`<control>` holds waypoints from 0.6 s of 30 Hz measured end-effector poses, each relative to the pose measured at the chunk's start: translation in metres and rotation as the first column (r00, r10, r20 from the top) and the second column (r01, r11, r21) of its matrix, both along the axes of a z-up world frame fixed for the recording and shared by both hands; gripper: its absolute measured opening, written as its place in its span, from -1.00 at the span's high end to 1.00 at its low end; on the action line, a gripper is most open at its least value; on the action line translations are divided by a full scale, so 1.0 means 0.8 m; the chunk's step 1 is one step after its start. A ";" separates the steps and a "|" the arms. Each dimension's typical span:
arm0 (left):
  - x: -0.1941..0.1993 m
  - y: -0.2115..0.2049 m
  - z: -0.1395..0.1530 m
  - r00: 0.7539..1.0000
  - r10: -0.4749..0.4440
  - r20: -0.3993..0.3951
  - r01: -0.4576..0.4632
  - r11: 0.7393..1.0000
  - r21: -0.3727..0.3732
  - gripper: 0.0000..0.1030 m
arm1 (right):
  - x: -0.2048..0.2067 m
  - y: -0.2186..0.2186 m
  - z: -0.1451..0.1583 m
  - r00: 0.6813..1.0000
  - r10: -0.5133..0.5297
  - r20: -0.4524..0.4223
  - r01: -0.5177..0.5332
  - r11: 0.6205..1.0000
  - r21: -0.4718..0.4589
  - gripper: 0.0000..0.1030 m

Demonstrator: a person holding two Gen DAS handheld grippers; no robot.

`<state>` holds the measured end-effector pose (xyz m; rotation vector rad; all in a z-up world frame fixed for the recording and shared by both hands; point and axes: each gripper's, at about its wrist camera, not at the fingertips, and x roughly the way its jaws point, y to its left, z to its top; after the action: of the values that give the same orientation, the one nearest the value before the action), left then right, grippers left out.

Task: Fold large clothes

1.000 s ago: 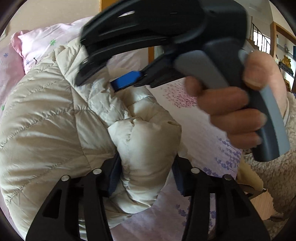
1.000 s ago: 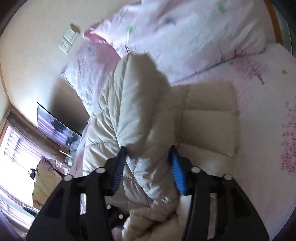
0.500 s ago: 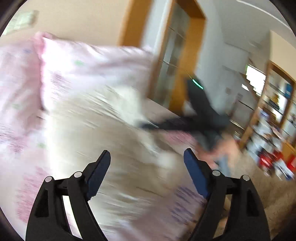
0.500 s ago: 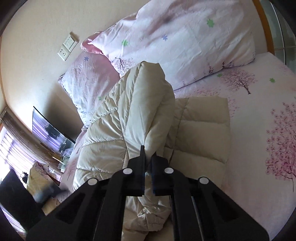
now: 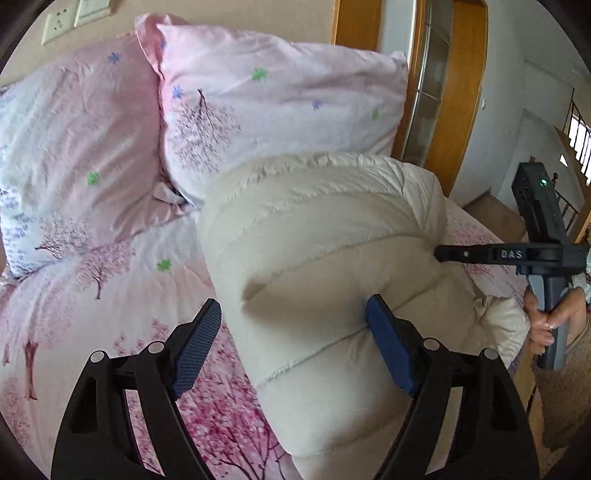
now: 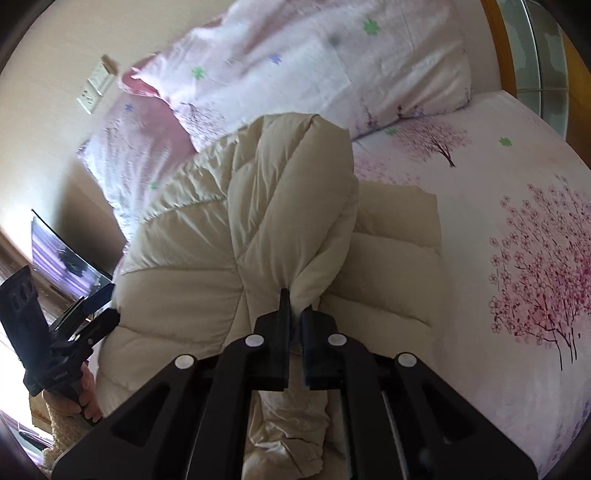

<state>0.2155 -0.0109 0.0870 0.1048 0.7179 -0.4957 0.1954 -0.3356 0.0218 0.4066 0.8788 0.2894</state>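
A cream quilted puffer jacket (image 5: 332, 236) lies bunched on the pink blossom-print bed (image 5: 92, 295). My left gripper (image 5: 293, 332) hovers above the jacket's near edge, jaws wide apart, blue pads (image 5: 195, 343) pressing on nothing. My right gripper (image 6: 293, 310) is shut on a raised fold of the jacket (image 6: 280, 192) and holds it up in a peak. In the left wrist view the right gripper (image 5: 439, 254) pinches the jacket's right side, with a hand (image 5: 546, 321) on its handle. The right wrist view catches the left gripper (image 6: 96, 306) at the far left.
Two pink floral pillows (image 5: 258, 110) lean against the wall at the head of the bed. A wooden door frame (image 5: 447, 92) stands behind the bed. Wall sockets (image 5: 77, 14) sit above the pillows. A dark screen (image 6: 66, 258) stands beside the bed.
My left gripper let go of the rolled jacket part, opened wide and drew back and up. My right gripper closed on a jacket fold it had straddled.
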 end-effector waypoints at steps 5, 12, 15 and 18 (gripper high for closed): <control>-0.002 -0.015 -0.015 0.999 -0.038 -0.035 0.038 0.999 0.014 -0.59 | 0.016 -0.010 -0.014 0.998 -0.019 -0.065 0.016 0.999 -0.042 0.89; -0.007 -0.053 -0.043 0.997 -0.057 -0.055 0.062 0.994 0.092 -0.59 | 0.045 -0.016 -0.029 0.986 -0.036 -0.160 0.014 0.990 -0.141 0.88; -0.007 -0.058 -0.046 0.997 -0.045 -0.060 0.050 0.995 0.091 -0.59 | 0.029 -0.021 -0.017 0.989 -0.068 -0.133 0.044 0.984 -0.175 0.68; -0.008 -0.056 -0.048 0.999 -0.030 -0.045 0.033 0.996 0.081 -0.60 | -0.014 -0.025 0.003 0.996 -0.081 -0.043 0.073 0.986 -0.152 0.48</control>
<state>0.2094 -0.0559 0.0490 0.1825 0.7810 -0.5002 0.1843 -0.3559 0.0240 0.3074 0.9245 0.1411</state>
